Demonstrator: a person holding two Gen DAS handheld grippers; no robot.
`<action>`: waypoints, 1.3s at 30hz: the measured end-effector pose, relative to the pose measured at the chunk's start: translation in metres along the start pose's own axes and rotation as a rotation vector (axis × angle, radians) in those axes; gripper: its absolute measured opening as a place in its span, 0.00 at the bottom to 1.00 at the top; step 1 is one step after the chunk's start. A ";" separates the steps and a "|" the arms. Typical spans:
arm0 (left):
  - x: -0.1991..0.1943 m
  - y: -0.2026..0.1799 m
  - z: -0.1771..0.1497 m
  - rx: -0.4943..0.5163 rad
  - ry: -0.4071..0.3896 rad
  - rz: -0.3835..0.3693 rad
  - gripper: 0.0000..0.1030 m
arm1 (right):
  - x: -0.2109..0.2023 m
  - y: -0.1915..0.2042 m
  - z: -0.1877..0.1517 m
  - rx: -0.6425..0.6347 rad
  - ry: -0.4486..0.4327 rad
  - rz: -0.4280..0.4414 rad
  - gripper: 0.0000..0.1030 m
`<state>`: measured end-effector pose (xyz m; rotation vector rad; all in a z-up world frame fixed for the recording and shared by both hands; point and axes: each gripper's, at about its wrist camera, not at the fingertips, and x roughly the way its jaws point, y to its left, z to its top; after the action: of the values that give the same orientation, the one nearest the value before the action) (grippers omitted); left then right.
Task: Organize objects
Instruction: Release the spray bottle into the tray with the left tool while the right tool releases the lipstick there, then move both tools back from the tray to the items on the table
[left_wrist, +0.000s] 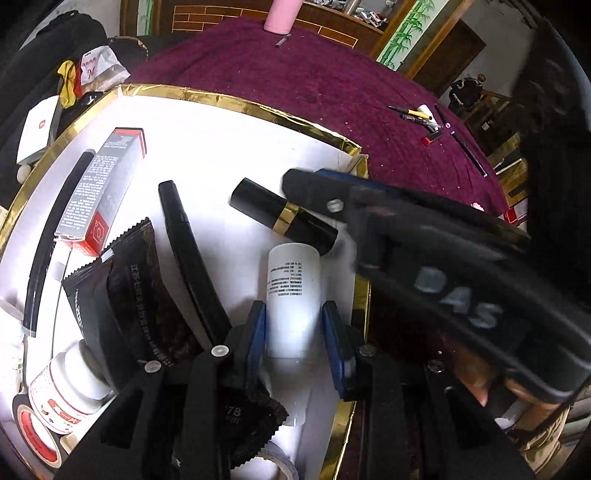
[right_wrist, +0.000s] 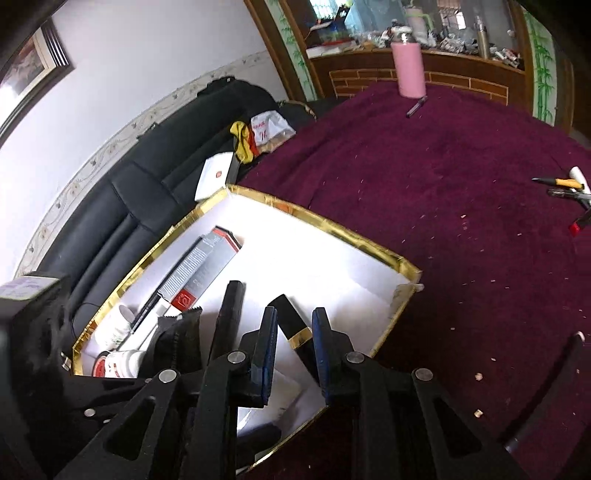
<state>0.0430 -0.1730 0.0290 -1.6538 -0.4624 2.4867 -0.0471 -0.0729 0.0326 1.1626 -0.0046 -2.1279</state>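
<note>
**Ana:** If the right jaws (right_wrist: 295, 314) pull back crooked, couldn't they drag that black tube (right_wrist: 295, 334) along?

**Ben:** That's my worry. They stand narrowly apart with the tube lying between them, gold band level with the pads. I'd judge they aren't pinching it, though one pad looks very close. Any sideways drift as they lift could flick it, and it's round, so it would roll.

**Ana:** Roll where?

**Ben:** Towards the white bottle (left_wrist: 291, 280), most likely. In the left wrist view the tube lies crosswise just beyond the bottle's far end, touching it or nearly so. The left jaws (left_wrist: 293, 306) are closed on the bottle, one pad against each side. Moving the bottle forward would shove the tube, and a smooth, round bottle could slip or twist in the hold.

**Ana:** Anything to either side?

**Ben:** Left of the left jaws lie a black pen (left_wrist: 184, 240) and a dark sachet (left_wrist: 125, 295), both close. A swing that way would knock them.

**Ana:** How do the two pieces look?

**Ben:** Both lie inside the gold-rimmed box (left_wrist: 240, 101) on the purple-covered desk (right_wrist: 443, 221). The bottle is a plain white cylinder with small black print and a flat end, pointing straight out from the jaws. The tube is glossy black with one gold ring around its middle.
</note>
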 end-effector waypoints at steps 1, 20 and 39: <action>0.000 0.000 -0.001 -0.003 0.000 0.000 0.30 | -0.005 0.000 -0.001 0.004 -0.012 0.004 0.28; -0.048 -0.019 -0.005 0.005 -0.128 0.042 0.57 | -0.130 -0.067 -0.104 0.217 -0.241 -0.081 0.84; -0.004 -0.128 -0.011 0.223 -0.030 -0.093 0.80 | -0.190 -0.119 -0.156 0.431 -0.332 -0.212 1.00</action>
<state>0.0462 -0.0513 0.0692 -1.4776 -0.2485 2.3990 0.0663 0.1751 0.0416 1.0615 -0.5354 -2.5699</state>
